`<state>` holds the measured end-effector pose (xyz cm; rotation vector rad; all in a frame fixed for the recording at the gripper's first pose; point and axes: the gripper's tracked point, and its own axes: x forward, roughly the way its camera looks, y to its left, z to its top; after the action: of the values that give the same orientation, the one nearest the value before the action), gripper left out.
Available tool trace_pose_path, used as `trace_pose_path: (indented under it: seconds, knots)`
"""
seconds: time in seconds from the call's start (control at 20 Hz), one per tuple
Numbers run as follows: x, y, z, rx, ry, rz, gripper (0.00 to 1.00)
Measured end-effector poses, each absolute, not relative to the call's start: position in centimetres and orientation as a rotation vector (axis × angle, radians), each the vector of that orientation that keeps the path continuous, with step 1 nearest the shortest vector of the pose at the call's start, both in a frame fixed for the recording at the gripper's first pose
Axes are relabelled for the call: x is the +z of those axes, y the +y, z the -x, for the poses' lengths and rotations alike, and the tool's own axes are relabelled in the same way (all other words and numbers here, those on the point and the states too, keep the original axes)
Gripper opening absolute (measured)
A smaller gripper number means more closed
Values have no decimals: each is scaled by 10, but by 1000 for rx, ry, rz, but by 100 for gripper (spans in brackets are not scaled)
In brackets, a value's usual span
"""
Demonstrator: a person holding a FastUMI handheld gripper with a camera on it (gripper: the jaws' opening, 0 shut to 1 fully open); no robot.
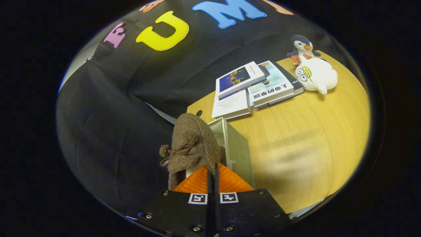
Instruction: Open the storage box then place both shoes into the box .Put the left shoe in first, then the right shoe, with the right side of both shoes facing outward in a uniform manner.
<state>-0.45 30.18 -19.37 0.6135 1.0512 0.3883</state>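
My tool (213,179) has its fingers pressed nearly together, clamped on the brown fuzzy shoe (194,144) at lower centre of the frame; only a thin slit shows between them, so I judge they pinch the shoe's rim or collar. The shoe hangs tilted, bow lace facing left. The storage box (235,144) sits right behind it, one pale wall and a top edge showing; I cannot tell if its lid is open.

Step as I read it: carrying a shoe to the box. Which shoe, left or right, I cannot tell. To do it well I'd keep the pinch firm, lift the sole clear of the box's near edge, then lower straight in, right side outward.

Room: the bench (312,148) is bare at centre right. Books (253,87) and two plush toys (314,74) sit at upper right, well apart from the box. The bench edge runs just left of the box, so drift leftward is risky.
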Motion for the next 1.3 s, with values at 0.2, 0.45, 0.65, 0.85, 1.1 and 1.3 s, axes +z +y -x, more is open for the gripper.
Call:
trace_pose_path:
  seconds: [0.2,0.45,0.65,0.85,1.1,1.3]
  knots:
    - [-214,315,14,339,1073,-616,0]
    - [-200,296,10,317,977,-591,77]
    - [-175,270,9,293,893,-532,97]
    - [-143,235,10,313,795,-489,97]
    - [-113,169,8,312,684,-418,97]
    - [-101,106,14,286,623,-315,97]
